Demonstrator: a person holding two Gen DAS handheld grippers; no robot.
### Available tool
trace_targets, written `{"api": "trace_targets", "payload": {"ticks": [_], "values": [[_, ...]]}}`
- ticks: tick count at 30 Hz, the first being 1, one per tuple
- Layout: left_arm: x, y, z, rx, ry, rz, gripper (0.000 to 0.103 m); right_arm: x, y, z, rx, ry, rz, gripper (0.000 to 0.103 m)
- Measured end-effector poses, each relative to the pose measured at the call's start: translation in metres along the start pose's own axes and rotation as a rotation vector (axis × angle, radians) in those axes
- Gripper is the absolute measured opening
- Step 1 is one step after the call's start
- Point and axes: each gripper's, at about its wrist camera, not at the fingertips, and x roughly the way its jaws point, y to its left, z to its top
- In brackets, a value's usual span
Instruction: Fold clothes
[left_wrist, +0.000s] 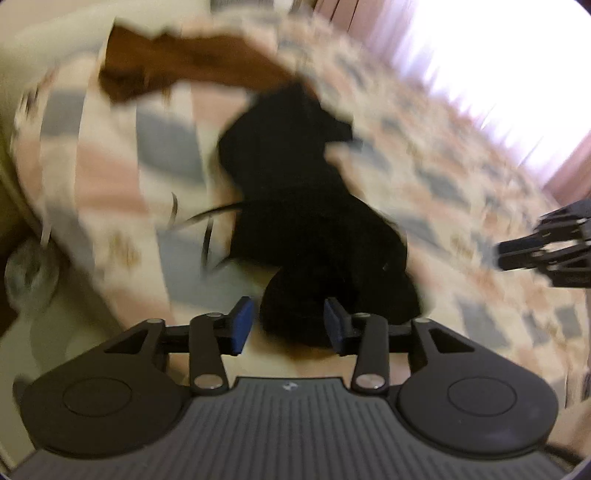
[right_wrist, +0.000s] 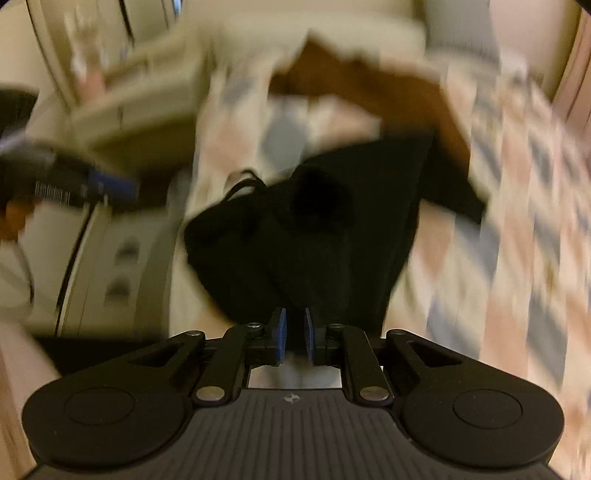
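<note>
A black garment (left_wrist: 295, 206) lies crumpled in an uneven heap on a bed's pink, blue and cream patchwork cover (left_wrist: 424, 173), thin cords trailing from one side.

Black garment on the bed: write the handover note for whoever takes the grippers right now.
Left gripper: jaws open, nothing between them, above the near end of the black garment.
Right gripper: jaws slightly apart, empty, over the same garment.
The garment lies bunched on the patterned bedspread, cords trailing out on one side. A brown garment lies beyond it.
Done: no neat fold visible; frames are blurred.
Left: spread it flat, fold it.
</note>
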Motion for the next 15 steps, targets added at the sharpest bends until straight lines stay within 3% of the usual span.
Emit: {"api": "trace_targets", "payload": {"ticks": [2,3,5,7,9,12,15], "values": [[0.009,-0.002,-0.016,-0.027,0.066,0.004,0.044,-0.002,0.000,-0.016,-0.003,0.044,-0.003,0.033],[0.017,0.000,-0.021,-0.069,0.093,-0.004,0.048,0.000,-0.002,-0.016,-0.009,0.038,-0.014,0.042],[0.033,0.006,-0.030,-0.158,0.133,-0.018,0.048,0.012,-0.010,-0.006,-0.034,0.001,-0.045,0.048],[0.052,0.009,-0.037,-0.247,0.150,-0.037,0.048,0.027,-0.018,0.001,-0.065,-0.025,-0.075,0.048],[0.066,0.001,-0.045,-0.265,0.157,-0.043,0.050,0.048,-0.027,-0.001,-0.097,-0.017,-0.108,0.048],[0.086,-0.022,-0.059,-0.219,0.175,-0.057,0.058,0.082,-0.042,-0.011,-0.112,0.011,-0.147,0.047],[0.106,-0.045,-0.072,-0.173,0.192,-0.072,0.058,0.105,-0.049,-0.024,-0.108,0.039,-0.166,0.047]]}}
